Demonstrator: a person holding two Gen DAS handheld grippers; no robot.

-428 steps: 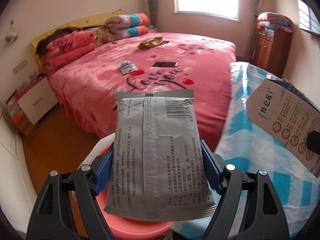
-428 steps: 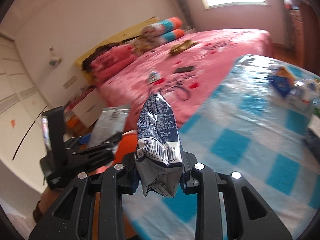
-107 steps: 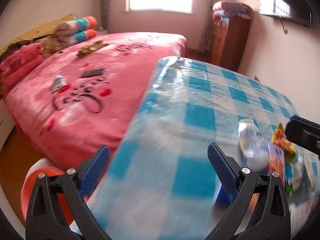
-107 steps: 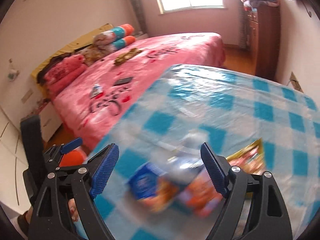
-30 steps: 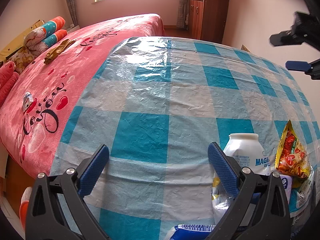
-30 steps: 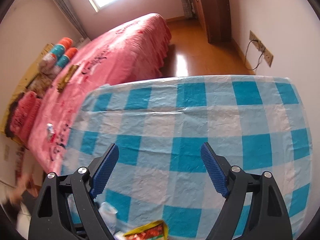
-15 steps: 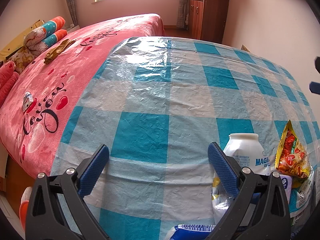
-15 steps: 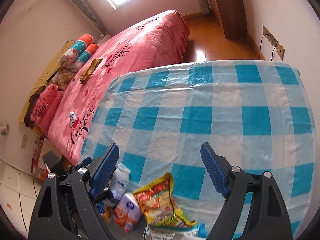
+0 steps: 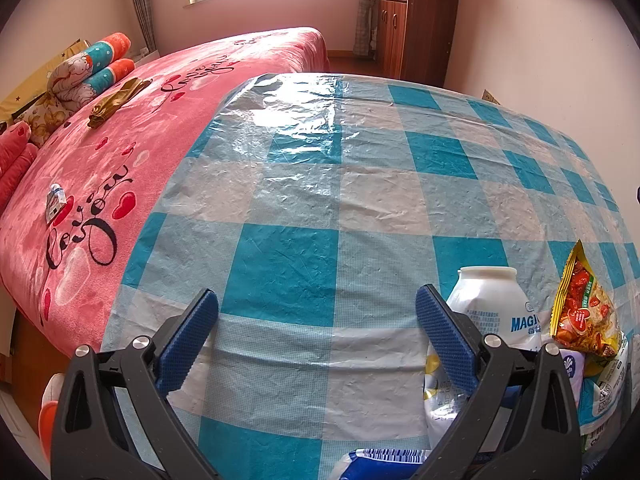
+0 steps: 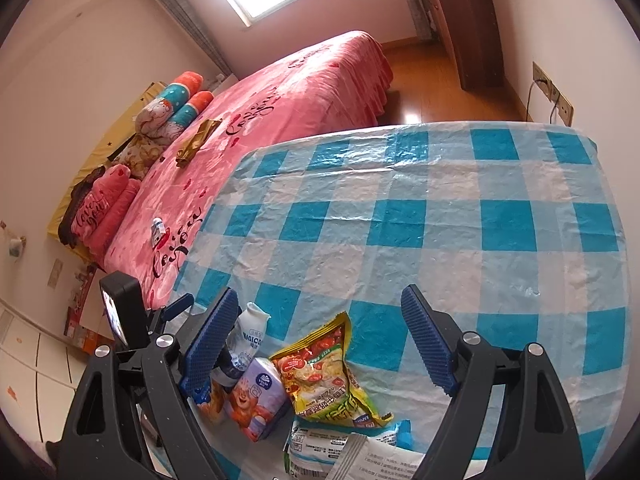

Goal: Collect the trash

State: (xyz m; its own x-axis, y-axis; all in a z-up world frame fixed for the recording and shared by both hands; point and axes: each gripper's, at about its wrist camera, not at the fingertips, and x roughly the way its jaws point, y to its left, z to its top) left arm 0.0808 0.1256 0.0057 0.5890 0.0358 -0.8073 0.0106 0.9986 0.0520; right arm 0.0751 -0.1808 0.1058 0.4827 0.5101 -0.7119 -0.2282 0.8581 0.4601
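Trash sits in a small heap at the near edge of the bench (image 10: 460, 208), which is covered in a blue-and-white checked plastic cloth. In the right wrist view the right tongs (image 10: 320, 340) stand wide open with nothing between the pads, and the yellow-and-red snack packet (image 10: 320, 372) lies at the lower centre of the frame, directly between and just below the blue fingertips, its long axis running from upper right to lower left, roughly along the tongs' own pointing line. Left of it are a small purple carton (image 10: 260, 396) and a white milk bottle (image 10: 250, 338), with flat printed wrappers (image 10: 344, 452) at the bottom edge. In the left wrist view the left tongs (image 9: 316, 332) are equally wide open and empty, over bare cloth; the heap lies off to their lower right, the bottle just behind the right-hand finger. The right hand looks the better placed of the two: the packet is already centred in its gap, so a short descent and a close across the packet's narrow width should take it.
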